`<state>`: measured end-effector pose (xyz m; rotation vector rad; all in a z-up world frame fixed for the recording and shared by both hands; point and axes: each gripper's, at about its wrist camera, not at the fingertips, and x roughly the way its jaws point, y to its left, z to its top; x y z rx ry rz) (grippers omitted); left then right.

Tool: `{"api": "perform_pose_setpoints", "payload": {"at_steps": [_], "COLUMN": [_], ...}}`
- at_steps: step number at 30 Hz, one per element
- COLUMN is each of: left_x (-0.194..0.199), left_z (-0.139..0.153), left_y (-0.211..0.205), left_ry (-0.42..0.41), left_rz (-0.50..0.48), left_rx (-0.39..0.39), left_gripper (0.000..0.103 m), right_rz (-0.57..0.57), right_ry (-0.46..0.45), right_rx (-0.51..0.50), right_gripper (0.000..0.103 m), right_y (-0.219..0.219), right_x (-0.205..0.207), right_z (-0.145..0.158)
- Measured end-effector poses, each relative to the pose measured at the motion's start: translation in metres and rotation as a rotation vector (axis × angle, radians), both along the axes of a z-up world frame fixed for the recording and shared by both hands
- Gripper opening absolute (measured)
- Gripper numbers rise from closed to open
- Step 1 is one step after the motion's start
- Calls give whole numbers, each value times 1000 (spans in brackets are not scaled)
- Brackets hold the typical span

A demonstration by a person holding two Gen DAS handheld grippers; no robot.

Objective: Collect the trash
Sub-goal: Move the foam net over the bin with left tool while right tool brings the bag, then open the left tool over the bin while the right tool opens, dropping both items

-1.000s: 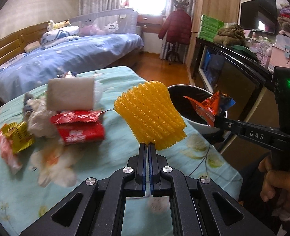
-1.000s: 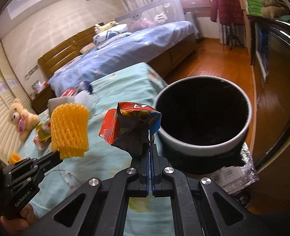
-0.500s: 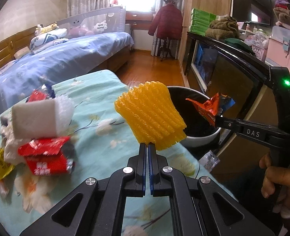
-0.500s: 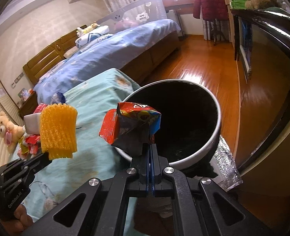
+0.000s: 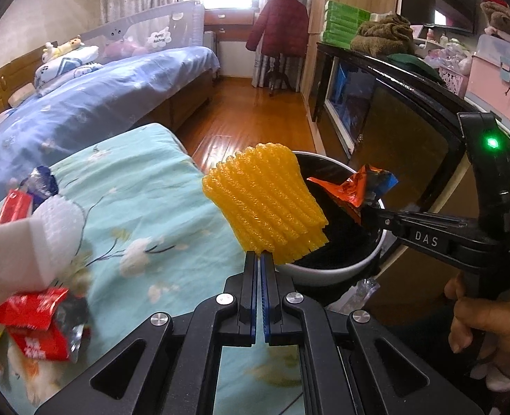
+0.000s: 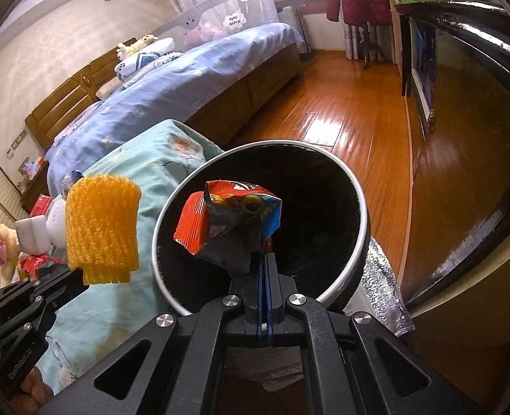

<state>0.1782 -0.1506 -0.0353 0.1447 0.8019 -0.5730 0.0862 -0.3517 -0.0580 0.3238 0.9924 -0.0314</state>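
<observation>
My left gripper (image 5: 261, 257) is shut on a yellow foam fruit net (image 5: 267, 204), held up at the near edge of the round bin (image 5: 327, 269). In the right wrist view the same yellow net (image 6: 103, 228) hangs left of the bin, over the teal cloth. My right gripper (image 6: 264, 256) is shut on a crumpled red and blue snack wrapper (image 6: 230, 221), which hangs over the bin's black opening (image 6: 324, 214). From the left wrist view that wrapper (image 5: 355, 186) and the right gripper (image 5: 367, 209) sit above the bin's far side.
More trash lies on the teal flowered cloth (image 5: 144, 207) at left: a white foam block (image 5: 20, 252), red wrappers (image 5: 34, 325) and a blue one (image 5: 42, 180). A dark glass cabinet (image 5: 403, 131) stands right of the bin. A silver foil bag (image 6: 383, 297) lies beside the bin.
Both grippers have moved toward the bin with their loads. The red wrapper now hangs over the bin's opening, and the yellow net has come up to its rim.
</observation>
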Motion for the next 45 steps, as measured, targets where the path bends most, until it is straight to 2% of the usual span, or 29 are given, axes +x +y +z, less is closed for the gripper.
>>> {"api": "perform_pose_setpoints", "payload": {"at_steps": [7, 29, 31, 32, 34, 35, 36, 40, 42, 45], "left_x": [15, 37, 38, 39, 38, 36, 33, 23, 16, 0], "left_z": [0, -7, -8, -8, -7, -6, -5, -5, -4, -4], "left_y": [-21, -46, -46, -46, -45, -43, -40, -25, -12, 11], "left_ry": [15, 55, 67, 73, 71, 63, 57, 52, 53, 46], "left_rz": [-18, -29, -31, -32, -23, -15, -7, 31, 61, 106], "left_rx": [17, 29, 27, 25, 24, 24, 24, 12, -3, -27], "left_gripper": [1, 1, 4, 6, 25, 30, 39, 51, 57, 59], "right_rz": [-11, -12, -13, -16, -24, -30, -32, -30, -29, -28], "right_ry": [24, 45, 45, 47, 47, 40, 33, 5, -15, -41], "right_rx": [16, 6, 3, 9, 21, 26, 26, 37, 51, 74], "right_gripper": [1, 6, 7, 9, 22, 40, 51, 54, 68, 77], "right_y": [-10, -22, -23, -24, -24, -25, -23, -17, -11, -1], "right_x": [7, 28, 28, 29, 28, 27, 26, 20, 15, 6], "right_z": [-6, -6, -6, -6, -6, -5, -3, 4, 7, 11]}}
